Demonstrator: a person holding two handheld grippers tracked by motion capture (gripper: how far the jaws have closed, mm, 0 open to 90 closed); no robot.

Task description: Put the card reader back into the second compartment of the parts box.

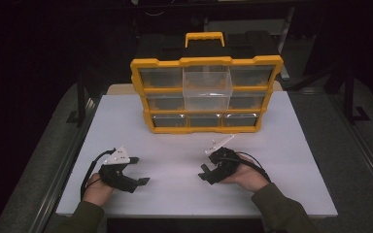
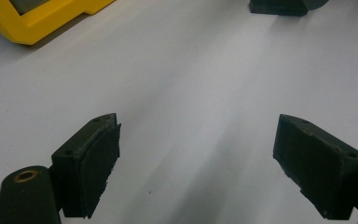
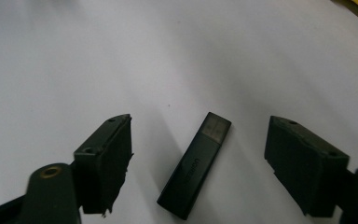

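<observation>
- My right tongs (image 3: 198, 158) stand apart with a black USB stick (image 3: 195, 165) lying flat on the white bench (image 3: 121, 56) between the two pads; neither pad touches it, so nothing is gripped.
- In the right gripper view the stick lies tilted, its translucent capped end pointing away from me and slightly to the right, its dark body running back toward the bottom edge. It sits a little nearer the left pad (image 3: 109, 163) than the right one, with bare bench showing on both sides.
- In the high view the right tongs (image 1: 209, 174) rest low over the bench in front of my right hand (image 1: 245, 177), pointing toward the left; the stick itself is too small for me to make out there.
- My left tongs (image 2: 196, 163) are released and wide, with only bare bench between the pads. In the high view they (image 1: 138, 171) sit at the near left of the bench, well apart from the right pair.
- A yellow organizer (image 1: 206, 94) with clear drawers stands upright at the far side of the bench, well beyond both tongs; one corner of it (image 2: 42, 21) shows in the left gripper view.
</observation>
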